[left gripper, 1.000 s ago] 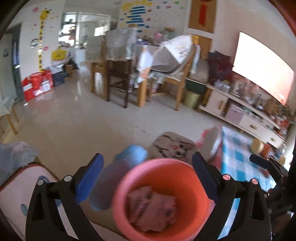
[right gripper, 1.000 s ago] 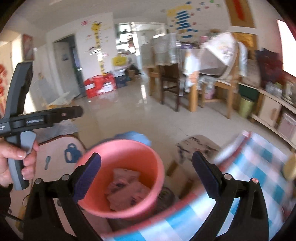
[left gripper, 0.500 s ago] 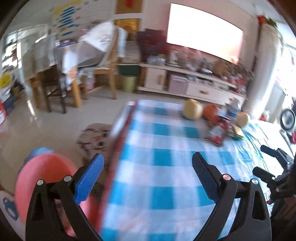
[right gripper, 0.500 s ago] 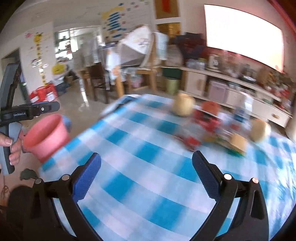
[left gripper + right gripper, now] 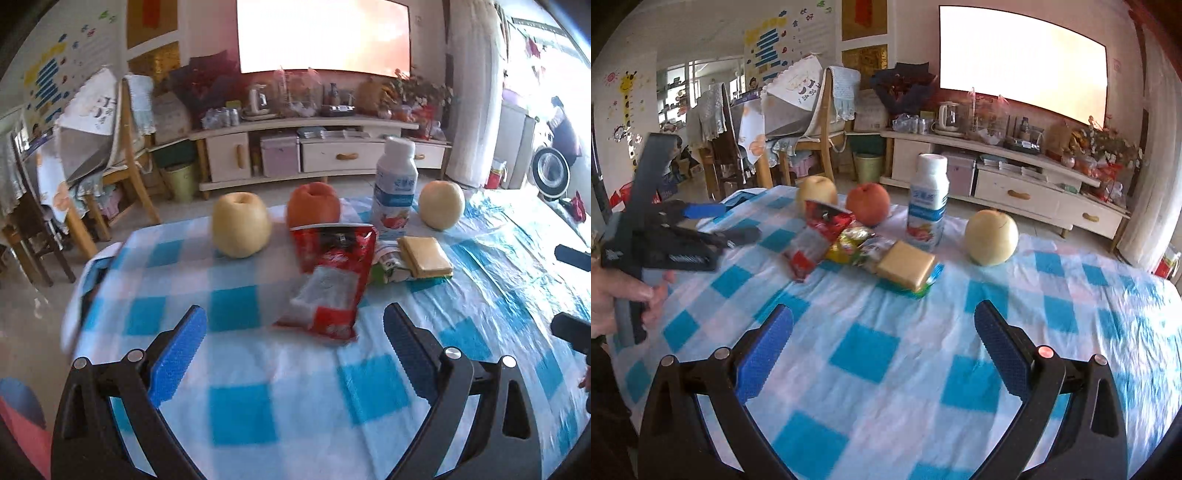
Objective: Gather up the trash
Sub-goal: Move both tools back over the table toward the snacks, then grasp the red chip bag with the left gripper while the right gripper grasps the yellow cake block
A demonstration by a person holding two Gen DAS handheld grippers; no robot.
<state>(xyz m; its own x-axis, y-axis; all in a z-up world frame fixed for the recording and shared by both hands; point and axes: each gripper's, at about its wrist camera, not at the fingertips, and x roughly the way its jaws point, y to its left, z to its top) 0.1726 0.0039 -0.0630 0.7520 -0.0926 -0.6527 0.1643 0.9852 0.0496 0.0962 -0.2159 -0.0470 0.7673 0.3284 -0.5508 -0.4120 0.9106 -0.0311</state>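
Both grippers, left (image 5: pixel 291 339) and right (image 5: pixel 882 339), hang wide open, empty. Red snack wrapper (image 5: pixel 328 280) lies mid-table, near the fruit (light, crinkly, likely slippery); pinch its near edge.

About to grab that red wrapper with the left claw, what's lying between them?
Nothing: in the left wrist view only bare checkered tablecloth lies between the open left claw and the red wrapper.
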